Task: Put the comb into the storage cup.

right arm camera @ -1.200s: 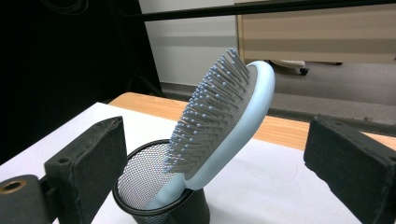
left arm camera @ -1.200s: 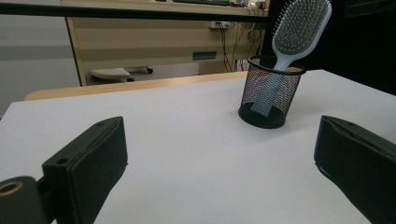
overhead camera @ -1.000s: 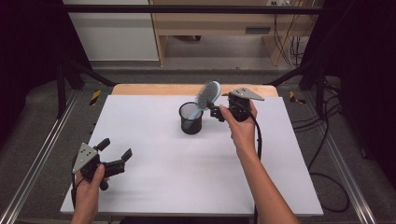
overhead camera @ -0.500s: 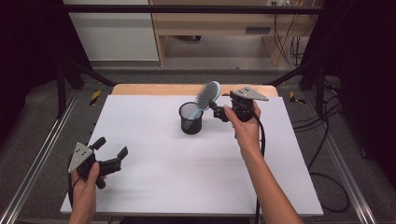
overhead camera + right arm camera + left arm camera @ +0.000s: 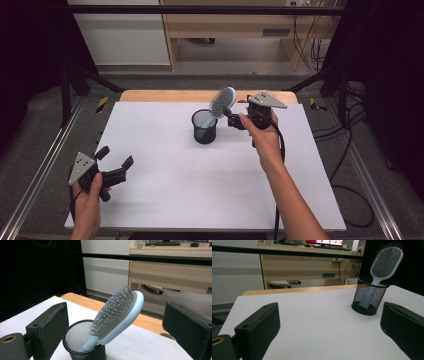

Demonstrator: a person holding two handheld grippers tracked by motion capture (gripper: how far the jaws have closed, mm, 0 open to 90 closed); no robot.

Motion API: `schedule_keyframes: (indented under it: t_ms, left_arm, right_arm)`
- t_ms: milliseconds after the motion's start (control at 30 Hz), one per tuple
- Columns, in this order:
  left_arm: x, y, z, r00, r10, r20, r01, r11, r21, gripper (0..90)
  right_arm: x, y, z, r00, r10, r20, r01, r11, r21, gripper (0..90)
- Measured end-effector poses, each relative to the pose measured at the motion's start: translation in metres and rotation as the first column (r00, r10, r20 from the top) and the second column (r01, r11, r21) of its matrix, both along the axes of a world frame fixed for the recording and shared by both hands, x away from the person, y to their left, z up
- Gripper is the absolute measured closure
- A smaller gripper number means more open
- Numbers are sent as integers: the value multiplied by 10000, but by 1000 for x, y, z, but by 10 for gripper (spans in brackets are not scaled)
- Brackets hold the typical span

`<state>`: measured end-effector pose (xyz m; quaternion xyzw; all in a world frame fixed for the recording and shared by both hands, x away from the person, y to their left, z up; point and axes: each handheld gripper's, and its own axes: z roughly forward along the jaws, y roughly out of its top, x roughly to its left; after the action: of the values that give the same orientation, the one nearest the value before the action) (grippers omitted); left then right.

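- Hairbrush stands handle-down, tilted, in the mesh cup.
- Right gripper beside it, jaws wide apart, empty.
- Left gripper near the surface's corner, jaws wide, empty.

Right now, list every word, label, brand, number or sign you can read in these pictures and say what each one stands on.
None can be read.
Monitor on the far desk, left gripper view: bright screen content, too small and blurred to read.
Hairbrush: no print visible.
Mesh cup: no label visible.
Left gripper and right gripper: no lettering visible.
Yellow and black hazard stripes on the floor beside the table: a marking, no text.
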<state>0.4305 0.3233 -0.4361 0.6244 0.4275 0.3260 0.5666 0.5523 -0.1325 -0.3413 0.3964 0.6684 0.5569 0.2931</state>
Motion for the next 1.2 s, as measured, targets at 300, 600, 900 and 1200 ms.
schedule_keyframes:
  t_ms: [300,600,900,1200]
  left_arm:
    - [1,3,0,10000,70,30,-70,10000,-39,26]
    - [1,5,-1,9998,-74,196,72,9999,89,16]
    - [1,7,-2,9997,-15,234,14,10000,50,15]
    - [1,8,-3,9996,-27,283,24,9999,119,13]
  right_arm:
    - [-1,-3,3,9997,-158,211,157,9999,54,63]
    - [-4,-6,5,9993,-200,321,200,9998,-1,43]
    - [-6,-11,7,9984,-315,465,315,9995,0,32]
    - [-9,-17,8,9979,-403,514,401,9992,47,30]
